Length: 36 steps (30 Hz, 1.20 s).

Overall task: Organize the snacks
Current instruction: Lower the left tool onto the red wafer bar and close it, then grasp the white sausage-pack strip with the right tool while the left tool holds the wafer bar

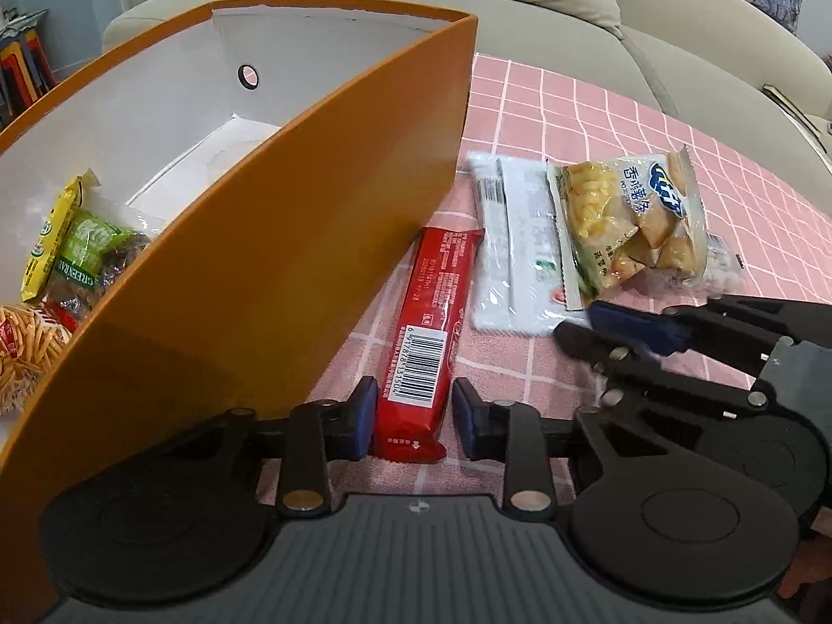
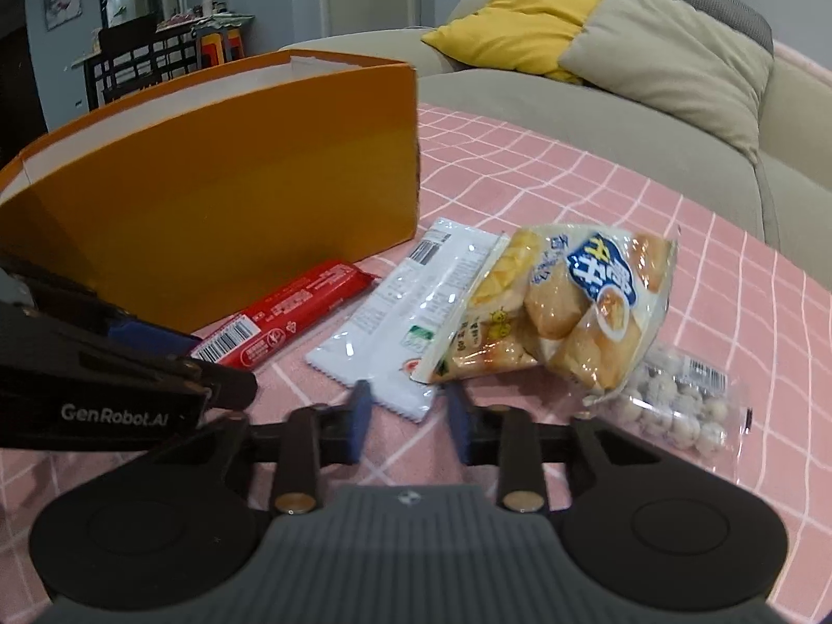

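Observation:
A red snack bar [image 1: 431,322] lies on the pink checked cloth beside the orange box [image 1: 291,239]. My left gripper [image 1: 415,416] straddles the bar's near end, open; the left pad is at its edge and a sliver of cloth shows by the right pad. A white packet [image 2: 411,301] lies flat, with a yellow chip bag [image 2: 577,307] partly on top of it. My right gripper [image 2: 408,416] is open, with the white packet's near corner between its fingertips, untouched. Inside the box lie a yellow packet [image 1: 52,239], a green packet [image 1: 93,255] and a bag of stick snacks [image 1: 26,353].
A clear bag of round balls [image 2: 676,400] lies to the right of the chip bag. A beige sofa [image 2: 598,125] with yellow and beige cushions borders the table's far side. The right gripper [image 1: 613,333] shows close to the left one, at the white packet's corner.

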### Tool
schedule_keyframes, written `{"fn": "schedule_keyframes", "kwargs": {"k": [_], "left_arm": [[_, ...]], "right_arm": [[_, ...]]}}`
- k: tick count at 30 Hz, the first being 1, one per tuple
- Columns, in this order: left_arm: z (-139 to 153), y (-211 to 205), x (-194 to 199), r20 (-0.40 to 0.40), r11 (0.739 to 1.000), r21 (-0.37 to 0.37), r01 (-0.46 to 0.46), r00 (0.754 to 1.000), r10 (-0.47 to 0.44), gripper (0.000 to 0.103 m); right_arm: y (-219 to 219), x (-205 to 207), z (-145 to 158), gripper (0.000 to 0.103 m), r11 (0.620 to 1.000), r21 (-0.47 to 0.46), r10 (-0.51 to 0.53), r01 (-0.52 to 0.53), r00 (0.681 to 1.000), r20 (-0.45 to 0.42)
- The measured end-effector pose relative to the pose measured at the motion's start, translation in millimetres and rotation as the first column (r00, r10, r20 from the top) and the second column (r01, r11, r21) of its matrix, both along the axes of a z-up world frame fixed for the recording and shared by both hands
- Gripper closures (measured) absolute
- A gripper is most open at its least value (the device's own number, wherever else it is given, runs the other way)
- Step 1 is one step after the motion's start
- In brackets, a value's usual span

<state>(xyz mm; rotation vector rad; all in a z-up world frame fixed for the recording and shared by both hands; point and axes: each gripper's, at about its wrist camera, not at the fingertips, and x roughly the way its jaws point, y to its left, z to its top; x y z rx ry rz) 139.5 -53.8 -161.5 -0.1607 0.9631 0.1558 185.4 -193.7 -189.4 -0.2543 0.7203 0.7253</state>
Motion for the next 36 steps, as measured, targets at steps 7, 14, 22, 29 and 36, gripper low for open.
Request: {"fn": "schedule_keyframes", "kwargs": {"k": [7,14,22,29,36], "left_arm": [[-1,1,3,-0.005,1.000,-0.005,0.020,1.000,-0.020,0.073],[-1,-1,-4,-0.020,1.000,0.022,0.019,1.000,-0.019,0.073],[1,5,-7,-0.035,1.000,-0.026,0.006,0.999,-0.007,0.073],[1,5,-19,-0.041,1.000,-0.018,-0.017,0.999,0.016,0.073],[1,7,-19,-0.034,0.998,-0.052,-0.043,0.999,0.041,0.073]], "right_arm": [[3,-3,1,0.103,0.999,-0.029,-0.012,0.012,1.000,0.010],[-8,-16,9,0.103,0.997,-0.021,-0.074,0.073,0.996,-0.044],[-9,-15,28,0.081,0.987,0.059,-0.148,0.151,0.988,-0.050],[24,18,31,0.068,0.964,0.128,-0.209,0.232,0.963,-0.172],[48,32,16,0.048,0.949,0.054,-0.297,0.312,0.936,-0.190]]}}
